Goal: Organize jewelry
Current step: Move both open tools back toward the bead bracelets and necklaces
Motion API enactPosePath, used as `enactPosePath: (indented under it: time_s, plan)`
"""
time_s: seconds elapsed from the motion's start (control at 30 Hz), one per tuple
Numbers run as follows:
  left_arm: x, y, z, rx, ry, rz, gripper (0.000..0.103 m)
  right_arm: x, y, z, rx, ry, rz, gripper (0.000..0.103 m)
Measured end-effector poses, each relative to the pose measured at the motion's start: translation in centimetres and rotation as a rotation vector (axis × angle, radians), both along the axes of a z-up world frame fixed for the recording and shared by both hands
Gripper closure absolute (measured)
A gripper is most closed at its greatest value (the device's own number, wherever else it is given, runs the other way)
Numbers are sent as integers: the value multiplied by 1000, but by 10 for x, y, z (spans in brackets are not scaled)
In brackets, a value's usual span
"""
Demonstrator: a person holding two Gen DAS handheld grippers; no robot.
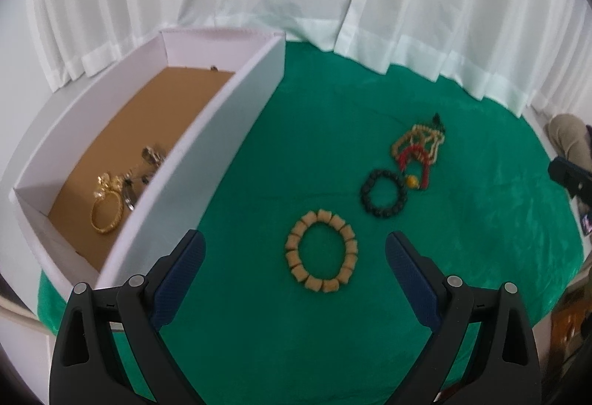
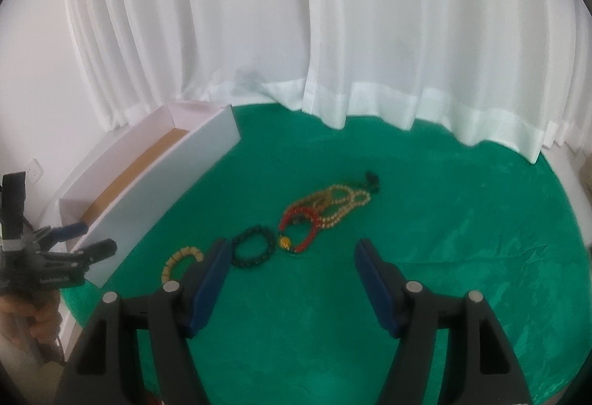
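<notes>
A white box (image 1: 207, 160) with a brown floor stands at the left of the green cloth (image 1: 481, 220). Inside lie a gold bangle (image 1: 107, 208) and some silver pieces (image 1: 148, 160). On the cloth lie a tan block bracelet (image 1: 321, 251), a black bead bracelet (image 1: 383, 194), a red bead bracelet (image 1: 420, 160) with a yellow bead, and a tan bead string (image 1: 418, 136). My left gripper (image 1: 294, 249) is open and empty above the tan bracelet. My right gripper (image 2: 290, 257) is open and empty, near the black bracelet (image 2: 255, 245) and red bracelet (image 2: 301, 223). The left gripper also shows in the right wrist view (image 2: 79, 240).
White curtains (image 2: 333, 34) hang behind the table and touch its far edge. The cloth's round edge curves along the right and front. The box (image 2: 159, 197) runs along the left side.
</notes>
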State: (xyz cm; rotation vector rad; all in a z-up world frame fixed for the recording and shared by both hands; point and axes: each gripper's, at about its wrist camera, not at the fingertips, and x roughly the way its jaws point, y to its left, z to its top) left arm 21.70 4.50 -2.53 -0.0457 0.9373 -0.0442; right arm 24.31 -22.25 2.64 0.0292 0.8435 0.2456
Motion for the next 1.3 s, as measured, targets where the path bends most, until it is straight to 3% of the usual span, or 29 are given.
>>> enactPosePath:
  time_s: [0.57,0.8,0.9,0.97,1.03,1.3]
  plan:
    - [10,-22,-49,38,76,-94,5,37,-16,-24,159,109,-30,33]
    - [15,-34,-65,48,93,-159,5,71,-1,-60,234,273,29,33]
    - [17,-40,-76,77,103,-193,5,82,7,-72,253,305,47,35]
    - [22,-45,-83,98,109,-202,8,93,16,-81,243,324,67,41]
    - [30,-51,-89,114,118,-202,11,105,23,-88,218,343,82,54]
    - [44,-59,-109,151,146,-186,20,145,54,-132,40,409,87,63]
